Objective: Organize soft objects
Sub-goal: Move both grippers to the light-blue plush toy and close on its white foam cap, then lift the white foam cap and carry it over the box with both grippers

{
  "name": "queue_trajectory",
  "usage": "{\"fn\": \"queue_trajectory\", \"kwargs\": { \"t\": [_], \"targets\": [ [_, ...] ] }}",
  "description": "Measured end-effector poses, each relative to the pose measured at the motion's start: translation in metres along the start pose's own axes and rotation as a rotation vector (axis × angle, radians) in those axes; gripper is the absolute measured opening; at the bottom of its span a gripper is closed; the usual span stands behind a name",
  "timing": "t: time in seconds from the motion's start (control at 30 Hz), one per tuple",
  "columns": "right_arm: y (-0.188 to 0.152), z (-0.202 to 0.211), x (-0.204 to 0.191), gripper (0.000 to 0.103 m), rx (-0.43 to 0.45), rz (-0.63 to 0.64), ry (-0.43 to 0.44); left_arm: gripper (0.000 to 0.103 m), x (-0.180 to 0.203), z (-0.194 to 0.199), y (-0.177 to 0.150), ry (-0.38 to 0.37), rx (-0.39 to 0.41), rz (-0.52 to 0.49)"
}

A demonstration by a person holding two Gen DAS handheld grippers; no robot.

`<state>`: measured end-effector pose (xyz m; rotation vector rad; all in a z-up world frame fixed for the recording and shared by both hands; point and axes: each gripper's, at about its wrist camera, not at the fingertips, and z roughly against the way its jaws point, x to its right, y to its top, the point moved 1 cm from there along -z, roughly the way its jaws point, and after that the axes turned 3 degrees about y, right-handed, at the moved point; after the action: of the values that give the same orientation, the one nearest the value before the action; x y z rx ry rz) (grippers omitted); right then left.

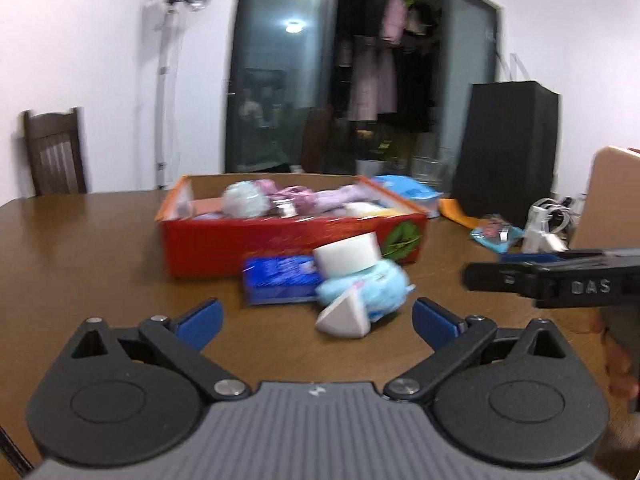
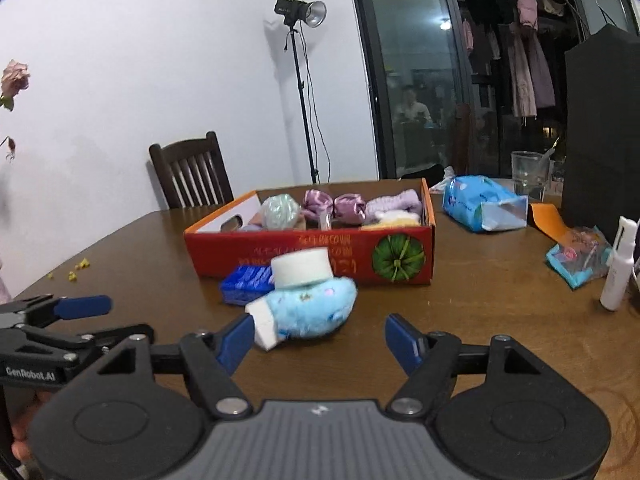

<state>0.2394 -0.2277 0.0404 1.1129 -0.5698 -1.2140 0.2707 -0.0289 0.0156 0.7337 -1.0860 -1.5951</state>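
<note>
A red cardboard box (image 1: 280, 246) (image 2: 312, 258) on the brown table holds several soft things: a pale ball (image 2: 280, 208), purple bows (image 2: 334, 204), a lilac cloth (image 2: 394, 204). In front of it lie a white sponge block (image 2: 302, 267) (image 1: 347, 258), a light blue plush (image 2: 316, 312) (image 1: 366, 290), a white wedge sponge (image 1: 345, 317) and a blue tissue pack (image 1: 280, 280) (image 2: 246, 280). My left gripper (image 1: 316, 320) is open and empty, just before the plush. My right gripper (image 2: 320, 338) is open and empty, with the plush just ahead of its left finger.
A blue wipes pack (image 2: 482, 204), a clear cup (image 2: 528, 174), a tall black box (image 2: 604, 132), a small snack packet (image 2: 580, 260) and a white bottle (image 2: 618, 268) stand at the right. A dark wooden chair (image 2: 192, 170) and a light stand (image 2: 300, 92) are behind the table.
</note>
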Motion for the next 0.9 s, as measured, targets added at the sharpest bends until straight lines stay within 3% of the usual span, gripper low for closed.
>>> {"fn": "queue_trajectory", "kwargs": {
  "t": [0.03,0.1,0.27,0.33,0.4,0.53,0.57,0.6,0.9],
  "targets": [
    [0.002,-0.002,0.001,0.072,0.004,0.001,-0.001,0.099,0.003,-0.013,0.003,-0.015,-0.014,-0.015],
    [0.009,-0.013,0.001,0.072,0.001,0.015,-0.002,0.079,0.005,-0.042,0.008,-0.025,-0.063,-0.028],
    [0.023,-0.051,0.003,0.071,-0.026,0.042,0.009,0.047,0.006,-0.094,0.004,-0.099,-0.175,-0.030],
    [0.026,-0.070,0.002,0.071,-0.042,0.049,0.016,0.040,-0.002,-0.102,-0.003,-0.114,-0.206,0.011],
    [0.030,-0.090,0.001,0.071,-0.053,0.061,0.032,0.028,-0.014,-0.102,-0.008,-0.183,-0.211,0.079],
    [0.031,-0.129,-0.003,0.071,-0.080,0.060,0.032,0.025,-0.027,-0.100,-0.007,-0.148,-0.205,0.131],
    [0.029,-0.134,-0.002,0.064,-0.083,0.052,0.037,0.024,-0.031,-0.100,-0.007,-0.148,-0.210,0.148],
    [0.026,-0.137,-0.001,0.050,-0.090,0.048,0.051,0.023,-0.034,-0.098,-0.006,-0.156,-0.214,0.166],
    [0.019,-0.130,0.005,0.045,-0.042,0.013,0.044,0.022,-0.036,-0.095,-0.001,-0.130,-0.215,0.174]
  ]
}}
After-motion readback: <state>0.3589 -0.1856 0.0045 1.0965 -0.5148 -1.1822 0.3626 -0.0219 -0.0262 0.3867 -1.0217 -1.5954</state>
